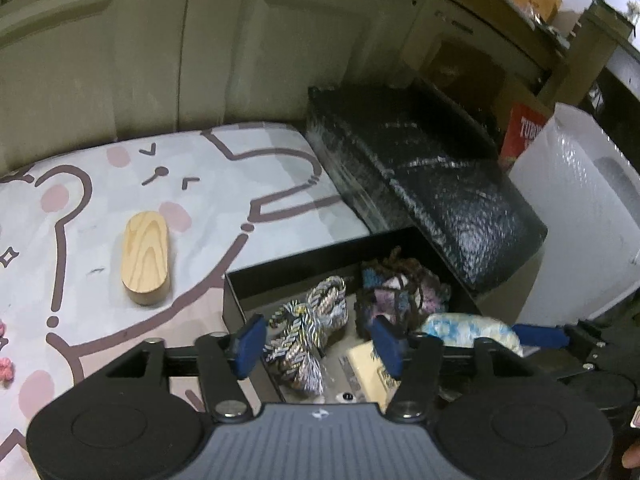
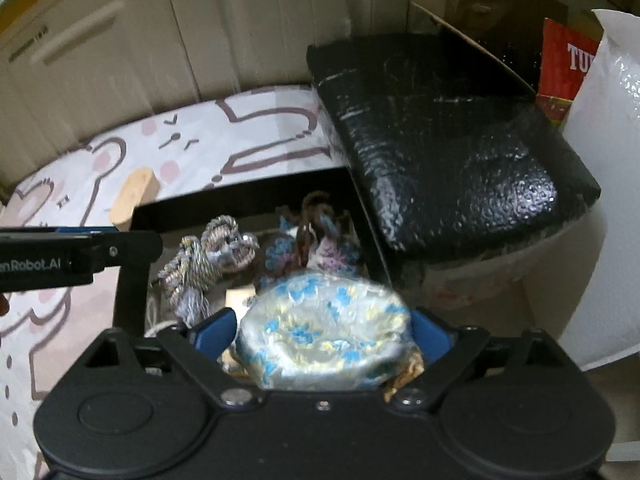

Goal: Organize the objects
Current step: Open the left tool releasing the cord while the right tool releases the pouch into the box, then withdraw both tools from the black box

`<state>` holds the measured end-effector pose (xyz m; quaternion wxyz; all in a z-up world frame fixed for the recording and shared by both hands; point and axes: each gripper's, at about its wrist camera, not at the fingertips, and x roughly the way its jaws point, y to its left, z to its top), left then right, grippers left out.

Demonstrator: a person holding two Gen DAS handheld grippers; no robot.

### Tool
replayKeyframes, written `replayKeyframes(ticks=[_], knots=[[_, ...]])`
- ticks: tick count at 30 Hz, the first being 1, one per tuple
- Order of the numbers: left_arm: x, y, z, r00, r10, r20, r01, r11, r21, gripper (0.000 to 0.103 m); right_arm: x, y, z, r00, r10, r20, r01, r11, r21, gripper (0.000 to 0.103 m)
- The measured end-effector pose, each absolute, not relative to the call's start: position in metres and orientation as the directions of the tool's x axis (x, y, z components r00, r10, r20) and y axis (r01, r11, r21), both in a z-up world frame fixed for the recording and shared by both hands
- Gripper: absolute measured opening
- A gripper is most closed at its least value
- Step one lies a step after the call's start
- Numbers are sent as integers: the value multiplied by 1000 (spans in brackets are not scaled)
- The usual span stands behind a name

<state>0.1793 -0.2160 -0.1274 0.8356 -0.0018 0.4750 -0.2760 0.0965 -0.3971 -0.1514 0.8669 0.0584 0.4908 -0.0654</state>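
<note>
Blue-and-yellow wrapped bundle (image 2: pixel 324 332) between right gripper's fingers (image 2: pixel 214 330), over open black box (image 2: pixel 248 200).

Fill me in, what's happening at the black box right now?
A person with two handheld claws is tidying items into the open black box. The right claw grips a blue-and-yellow floral bundle over the box. The left claw is open and empty above it. A braided rope and a yarn bundle lie inside; the wooden block sits on the mat.

One wooden block (image 1: pixel 146 256), one twisted rope bundle (image 1: pixel 306 328), one yarn tangle (image 1: pixel 400 292), one floral wrapped bundle (image 2: pixel 324 330), one black box (image 1: pixel 280 270), two claws.
</note>
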Motion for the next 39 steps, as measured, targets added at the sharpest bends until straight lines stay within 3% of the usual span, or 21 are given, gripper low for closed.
replayKeyframes(ticks=[6,10,15,21,27,30,39], knots=[[177,-218,-130,382,-445,-810,466,850,-247,69,94,-400,-147,501,-62,-863,185,982,37,96],[177,-217,-128,384,-448,-808,468,848,-248,69,91,-404,-137,486,-32,-874,197,978,74,72],[176,-217,-126,384,-451,-806,473,846,-248,69,88,-391,-133,453,-10,-892,120,992,49,60],[175,-219,-127,376,-448,-811,479,843,-243,69,104,-384,-159,390,-96,-916,112,992,-56,57],[174,-218,-128,366,-437,-821,480,845,-236,69,108,-395,-163,385,-99,-918,141,989,-47,56],[174,-218,-128,360,-433,-826,477,847,-236,69,107,-399,-167,361,-101,-927,153,987,-48,49],[169,-212,-119,367,-423,-828,476,851,-223,69,89,-400,-135,470,-38,-882,163,986,44,58]])
